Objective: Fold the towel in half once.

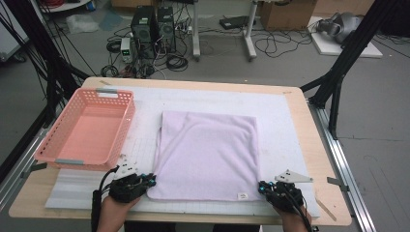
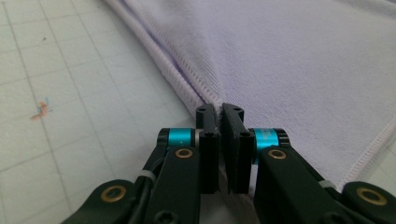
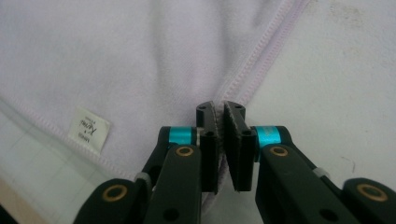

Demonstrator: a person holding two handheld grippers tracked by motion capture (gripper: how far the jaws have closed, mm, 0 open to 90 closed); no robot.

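Note:
A pale lilac towel [image 1: 208, 154] lies folded flat on the white gridded mat [image 1: 285, 111] in the middle of the table. My left gripper [image 1: 152, 181] sits at the towel's near left corner. In the left gripper view its jaws [image 2: 219, 109] are shut with the towel's hemmed edge [image 2: 187, 86] pinched between them. My right gripper [image 1: 261, 187] is at the near right corner. There the jaws [image 3: 219, 107] are shut on the towel's hem [image 3: 254, 58], beside a small white label [image 3: 88, 128].
An empty pink plastic basket [image 1: 89, 128] stands on the table's left side, close to the towel's left edge. The wooden table's front edge [image 1: 193, 218] runs just under both hands. Black frame legs, cables and computer towers stand on the floor beyond the table.

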